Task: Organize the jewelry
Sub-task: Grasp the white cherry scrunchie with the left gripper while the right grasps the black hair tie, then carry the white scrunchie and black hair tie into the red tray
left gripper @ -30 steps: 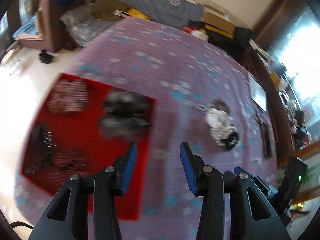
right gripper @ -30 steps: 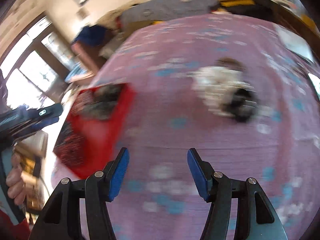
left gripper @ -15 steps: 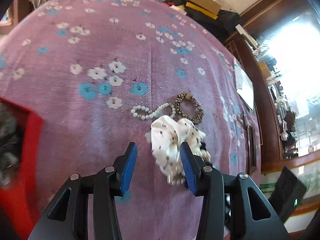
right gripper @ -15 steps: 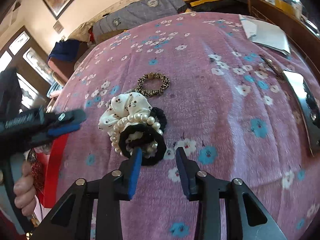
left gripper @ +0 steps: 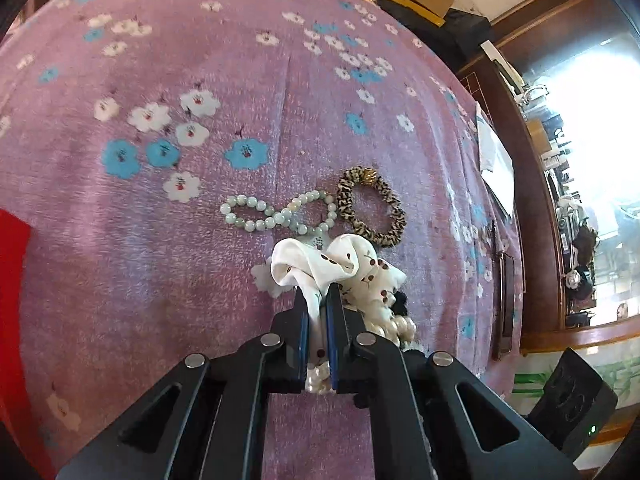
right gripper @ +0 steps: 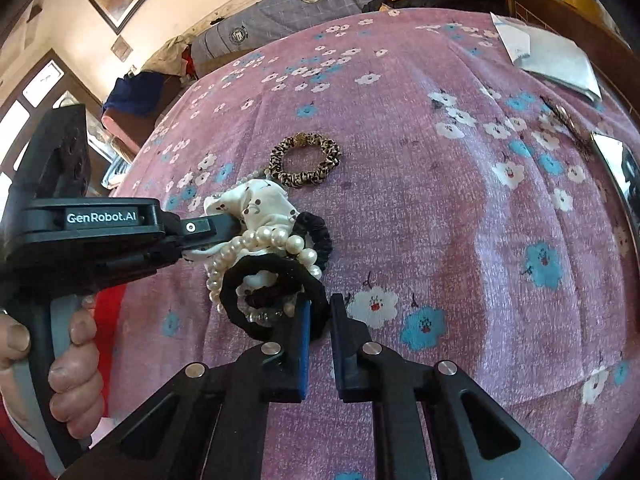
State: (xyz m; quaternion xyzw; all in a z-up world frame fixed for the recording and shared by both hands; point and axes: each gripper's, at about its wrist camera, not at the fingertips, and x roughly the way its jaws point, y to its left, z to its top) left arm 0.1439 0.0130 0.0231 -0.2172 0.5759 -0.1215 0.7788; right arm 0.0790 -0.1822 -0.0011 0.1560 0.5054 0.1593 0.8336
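1. Gripping the white scrunchie [left gripper: 320, 264], our left gripper [left gripper: 317, 312] has its jaws clamped on a fold of the cloth, which bunches up just past the fingertips.
2. Our right gripper [right gripper: 318, 320] has its jaws pinched on the near rim of the black scrunchie [right gripper: 272, 276]; the band runs between the blue pads, and most of the ring lies ahead and to the left of the jaws.
3. We see a pearl bracelet [right gripper: 272, 240] looped over the black scrunchie and under the white one, just ahead of the right jaws; in the left view its pearls [left gripper: 396, 326] show beside and below the left jaws.
4. A second, thinner black band [right gripper: 322, 236] lies touching the pile, ahead of the right jaws.
5. A jade bead strand [left gripper: 276, 212] lies twisted in a figure eight on the cloth, ahead of the left jaws and slightly left, near the white scrunchie.
6. A leopard scrunchie [left gripper: 372, 208] lies ahead of the left jaws and to the right, touching the bead strand; from the right gripper it sits well ahead of the jaws, past the pile.
7. Everything rests on a pink flowered bedspread [left gripper: 200, 80].
8. A red tray [left gripper: 12, 280] shows at the far left of the left jaws.
9. We see the left hand [right gripper: 72, 360] wrapped round the left gripper's handle, left of the right jaws.
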